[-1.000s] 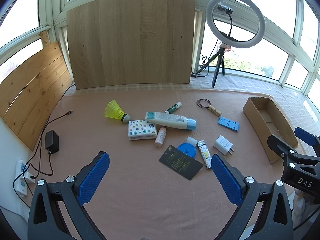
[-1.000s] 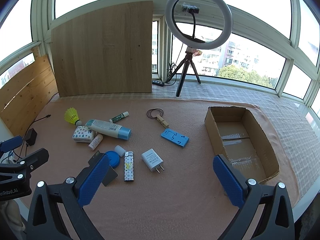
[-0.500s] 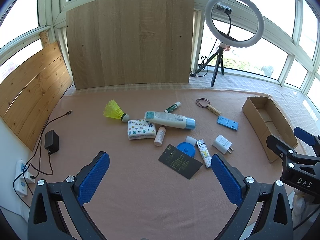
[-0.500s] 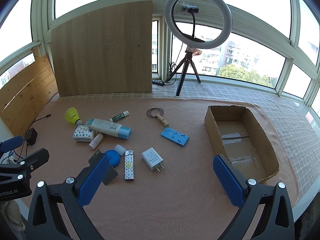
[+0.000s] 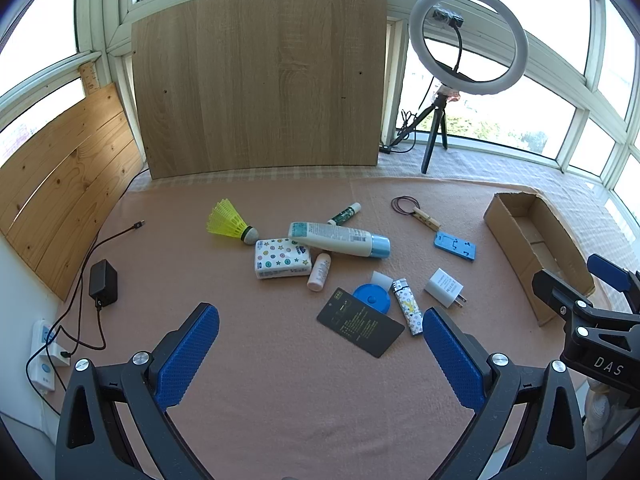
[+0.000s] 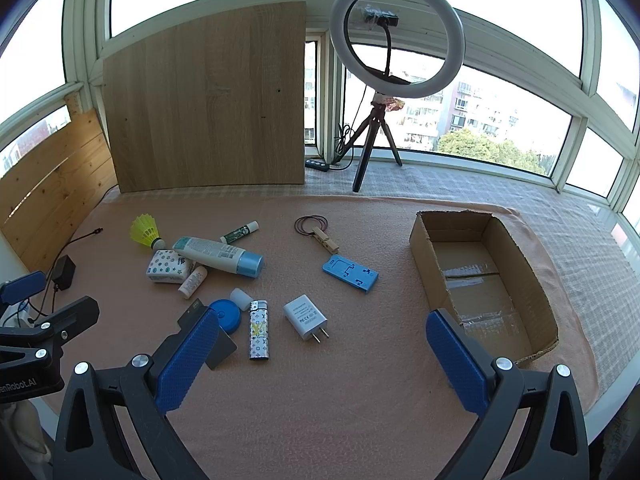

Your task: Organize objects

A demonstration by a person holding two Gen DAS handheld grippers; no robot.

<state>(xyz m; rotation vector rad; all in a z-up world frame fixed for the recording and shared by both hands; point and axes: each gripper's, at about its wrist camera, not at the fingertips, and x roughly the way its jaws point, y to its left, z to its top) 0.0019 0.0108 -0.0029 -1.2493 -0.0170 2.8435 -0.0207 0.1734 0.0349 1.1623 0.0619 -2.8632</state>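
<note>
almost nothing has changed over the last second: in the left wrist view the scatter of objects sits a hair lower-left than before, in the right wrist view it is as good as unmoved; no object has shifted on the pink cloth-covered table (image 5: 280, 380). judgement: the sorting has not begun, both tools are only hovering and lining up

left gripper (image 5: 320, 356) fingers spread wide, nothing between them. right gripper (image 6: 322, 358) likewise wide and empty

open brown cardboard box (image 6: 484, 280) lies to the right, looks empty, its near corner just beyond the right gripper's right fingertip in the right wrist view; likely the place for everything

relative to the left gripper's fingers: black rectangular card (image 5: 360, 322) lies ahead, between the two tips, nearer the right one; round blue lid (image 5: 372, 298) partly under the card's far edge; patterned white lighter (image 5: 407, 306) and white wall charger plug (image 5: 444, 287) just ahead of the right tip. further off: star-print tissue pack (image 5: 283, 258), white tube with blue cap (image 5: 340, 239) leaning over it, small pink-white bottle (image 5: 319, 272), yellow shuttlecock (image 5: 230, 224)

relative to the right gripper's fingers: lighter and charger ahead in the gap, left of centre; blue flat phone stand (image 6: 351, 273) further ahead; card partly hidden behind the left finger

nothing touches any finger
</note>
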